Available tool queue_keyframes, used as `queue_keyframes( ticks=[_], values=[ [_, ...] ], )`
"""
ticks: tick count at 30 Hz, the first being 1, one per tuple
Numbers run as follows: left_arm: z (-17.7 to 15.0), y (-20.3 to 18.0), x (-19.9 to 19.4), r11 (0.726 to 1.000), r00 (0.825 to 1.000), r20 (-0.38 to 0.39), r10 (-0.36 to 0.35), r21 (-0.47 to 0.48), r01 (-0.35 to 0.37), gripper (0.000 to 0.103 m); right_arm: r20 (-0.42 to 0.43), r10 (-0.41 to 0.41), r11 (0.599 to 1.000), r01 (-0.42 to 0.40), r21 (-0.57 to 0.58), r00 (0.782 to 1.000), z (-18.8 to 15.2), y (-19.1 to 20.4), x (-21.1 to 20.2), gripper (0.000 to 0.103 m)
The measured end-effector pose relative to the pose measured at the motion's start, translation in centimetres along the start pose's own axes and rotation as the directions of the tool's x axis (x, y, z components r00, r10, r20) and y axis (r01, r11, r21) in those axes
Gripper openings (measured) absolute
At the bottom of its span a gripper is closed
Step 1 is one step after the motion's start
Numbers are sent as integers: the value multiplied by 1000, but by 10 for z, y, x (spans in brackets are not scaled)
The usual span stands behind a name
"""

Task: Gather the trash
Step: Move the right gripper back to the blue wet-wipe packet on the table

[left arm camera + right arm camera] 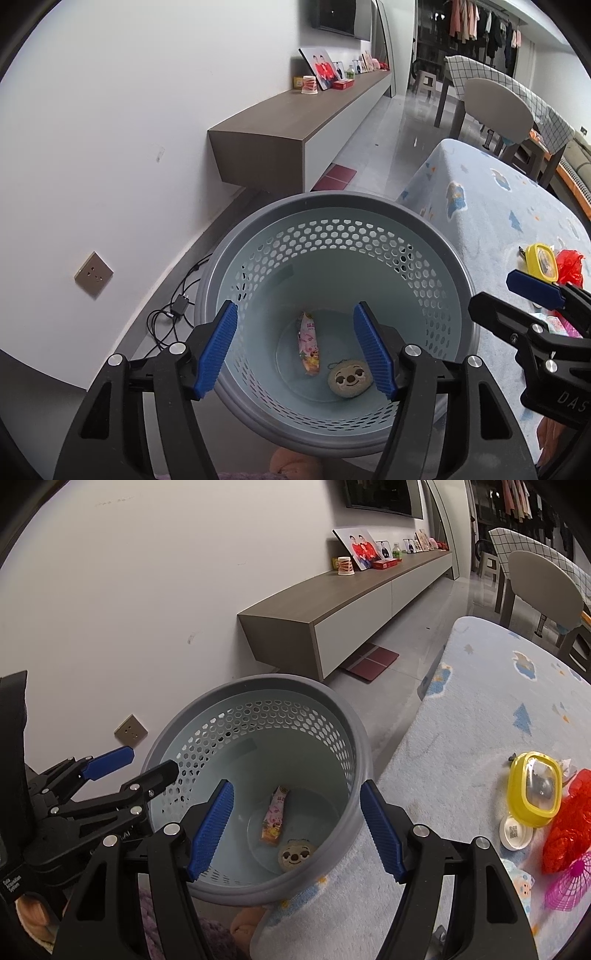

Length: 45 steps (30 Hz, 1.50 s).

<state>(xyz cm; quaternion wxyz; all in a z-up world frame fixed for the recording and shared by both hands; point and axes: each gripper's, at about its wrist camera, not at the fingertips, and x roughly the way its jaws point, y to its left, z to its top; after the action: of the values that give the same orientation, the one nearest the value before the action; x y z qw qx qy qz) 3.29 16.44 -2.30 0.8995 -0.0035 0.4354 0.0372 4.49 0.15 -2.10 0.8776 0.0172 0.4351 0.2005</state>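
I see both tools parted, gripping nothing: left tool [295, 347] over the perforated grey bin [332, 206]. At its bottom lie a pink snack wrapper [308, 347] and a round face-printed plush [345, 380].

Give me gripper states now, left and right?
Left gripper: open, nothing held, above the bin.
Right gripper: open, nothing held.
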Motion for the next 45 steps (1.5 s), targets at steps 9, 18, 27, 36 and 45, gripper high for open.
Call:
queue_keyframes(
  ticks=[9, 18, 27, 36, 45],
  values=[
    [0, -1, -8, 1000, 1000, 21, -15, -2, 15, 65, 14, -43, 999, 43, 7, 999, -17, 2, -14, 68],
    [-4, -13, -18, 999, 998, 54, -34, 19, 33, 71, 19, -84, 994, 83, 69, 996, -46, -12, -41, 68],
    [-9, -46, -32, 993, 990, 92, -103, 73, 97, 84, 46, -193, 964, 180, 197, 980, -80, -59, -88, 68],
    [-13, -90, -41, 977, 977, 115, -178, 143, 161, 94, 35, -298, 916, 275, 292, 954, -107, -108, -115, 68],
    [-17, -119, -40, 965, 974, 94, -208, 181, 189, 96, -7, -296, 909, 284, 305, 955, -112, -127, -110, 68]
  ],
)
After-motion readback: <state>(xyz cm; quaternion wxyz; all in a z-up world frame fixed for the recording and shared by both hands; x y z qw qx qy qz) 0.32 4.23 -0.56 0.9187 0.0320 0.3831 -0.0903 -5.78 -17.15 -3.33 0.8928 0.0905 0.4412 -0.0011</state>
